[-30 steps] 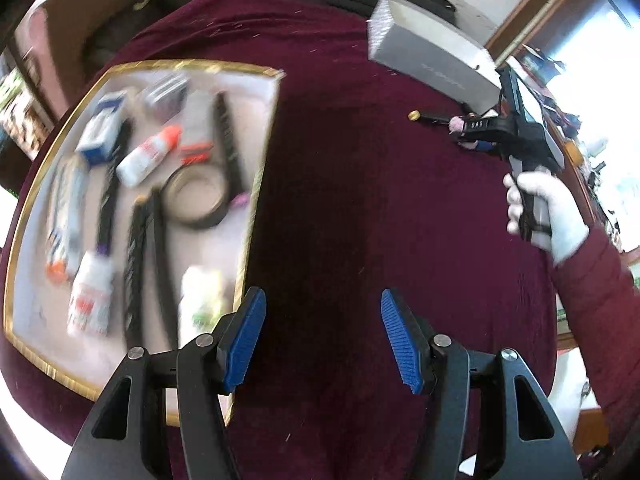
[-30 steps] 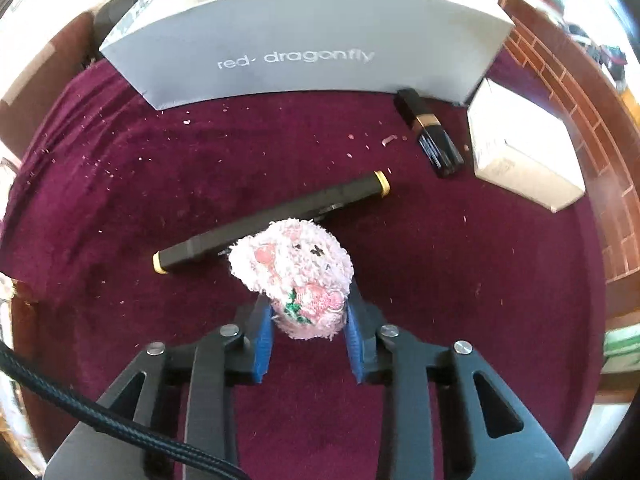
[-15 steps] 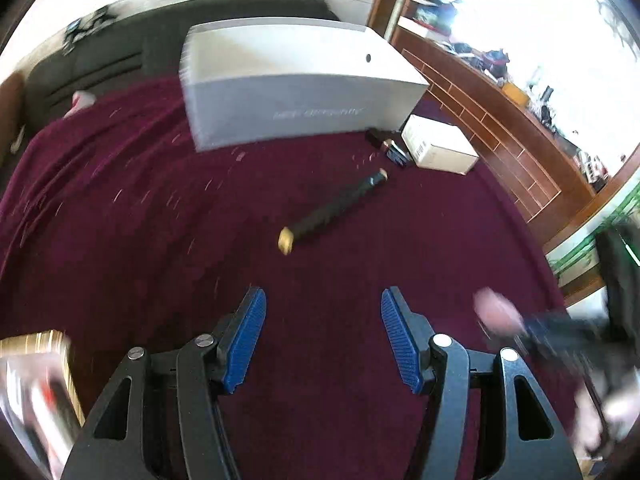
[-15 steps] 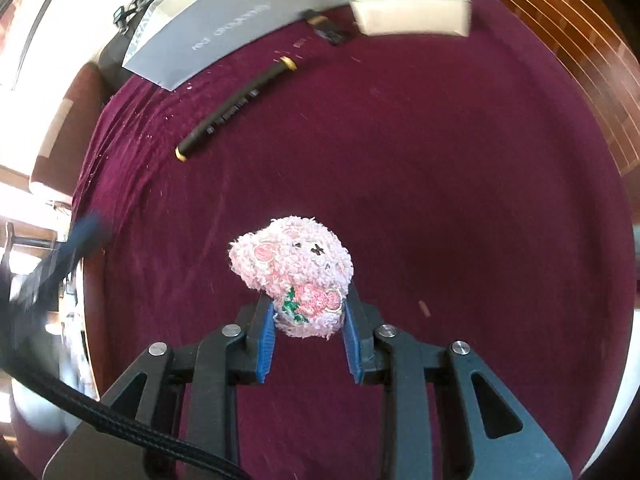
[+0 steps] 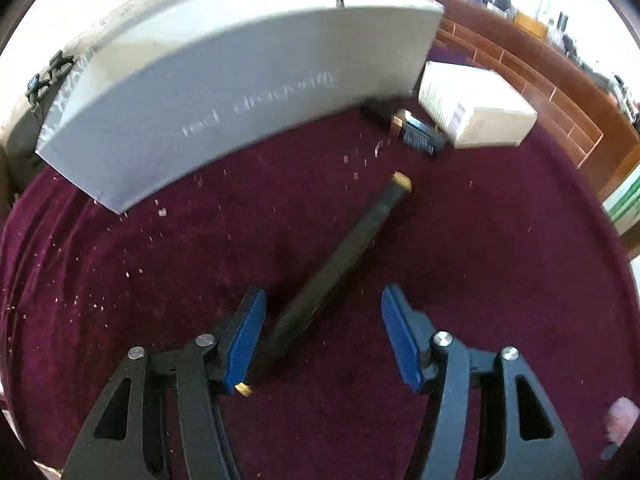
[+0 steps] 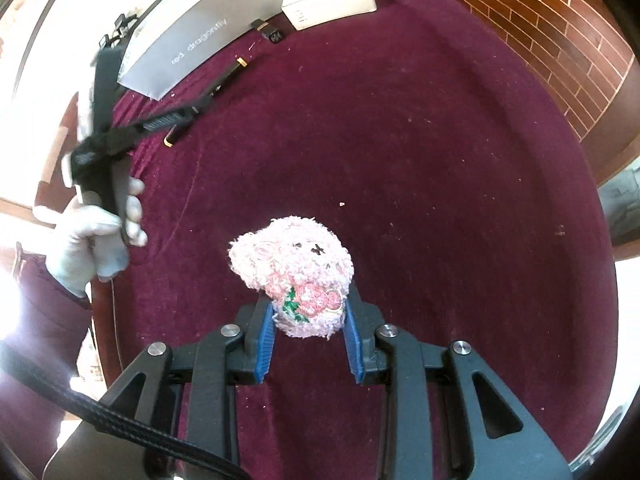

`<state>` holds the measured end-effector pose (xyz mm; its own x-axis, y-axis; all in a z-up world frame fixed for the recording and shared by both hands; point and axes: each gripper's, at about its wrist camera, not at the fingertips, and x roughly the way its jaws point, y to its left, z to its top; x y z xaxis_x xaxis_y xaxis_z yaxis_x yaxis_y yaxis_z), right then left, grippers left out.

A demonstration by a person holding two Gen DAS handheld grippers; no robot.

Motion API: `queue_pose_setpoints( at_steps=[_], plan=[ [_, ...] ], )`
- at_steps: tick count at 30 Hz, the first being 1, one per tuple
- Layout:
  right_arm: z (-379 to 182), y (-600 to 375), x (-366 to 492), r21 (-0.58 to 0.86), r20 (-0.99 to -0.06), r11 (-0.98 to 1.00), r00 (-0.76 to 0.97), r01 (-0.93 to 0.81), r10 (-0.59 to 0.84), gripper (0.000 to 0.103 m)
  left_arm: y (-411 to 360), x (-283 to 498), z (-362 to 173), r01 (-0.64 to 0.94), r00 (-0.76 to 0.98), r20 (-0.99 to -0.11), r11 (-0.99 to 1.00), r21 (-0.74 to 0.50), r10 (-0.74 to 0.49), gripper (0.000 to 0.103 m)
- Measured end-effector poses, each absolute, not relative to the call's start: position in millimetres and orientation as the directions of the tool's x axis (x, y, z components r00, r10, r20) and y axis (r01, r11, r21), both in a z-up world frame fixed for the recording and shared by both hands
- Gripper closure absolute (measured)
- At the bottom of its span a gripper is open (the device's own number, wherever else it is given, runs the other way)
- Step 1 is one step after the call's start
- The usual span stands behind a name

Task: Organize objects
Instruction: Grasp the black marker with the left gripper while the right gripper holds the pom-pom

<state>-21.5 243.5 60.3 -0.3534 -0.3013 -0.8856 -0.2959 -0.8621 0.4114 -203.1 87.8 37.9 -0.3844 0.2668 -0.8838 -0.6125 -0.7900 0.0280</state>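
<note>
Between spread pads of left gripper [image 5: 320,336]: black pen [image 5: 340,260], untouched; center, then close. Right gripper [image 6: 310,332] pinches pink plush [image 6: 292,268].

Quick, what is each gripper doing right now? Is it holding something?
Left gripper: open, holding nothing; a black pen lies between its fingers.
Right gripper: shut on a pink plush toy.
</note>
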Motion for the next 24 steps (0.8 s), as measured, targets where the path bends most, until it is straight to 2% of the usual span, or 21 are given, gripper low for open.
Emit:
queue_pose_setpoints(
  at_steps=[1,2,4,24],
  plan=[
    [61.2,242.3,-22.1,0.407,-0.886,-0.865,-0.358,-0.293,-0.296,0.076,87.9,-201.9,37.1,-0.610,-0.369,-0.891,-0.792,0.018,0.264,0.059],
    [62.4,242.1,-21.2,0.399,-0.887,-0.870,-0.363,-0.291,-0.285,0.076,86.7,-200.6,38.5,-0.608,-0.353,-0.893,-0.794,-0.007,0.278,0.077],
    [62.9,239.8,-21.3,0.397,-0.886,-0.871,-0.367,-0.288,-0.282,0.076,85.3,-194.4,42.9,-0.611,-0.345,-0.897,-0.792,-0.007,0.274,0.091],
    [60.2,160.0,-42.7,0.435,-0.869,-0.891,-0.319,-0.131,-0.378,0.076,-38.6,-99.2,95.1,-0.505,-0.346,-0.830,-0.833,-0.227,0.437,0.092]
  ],
)
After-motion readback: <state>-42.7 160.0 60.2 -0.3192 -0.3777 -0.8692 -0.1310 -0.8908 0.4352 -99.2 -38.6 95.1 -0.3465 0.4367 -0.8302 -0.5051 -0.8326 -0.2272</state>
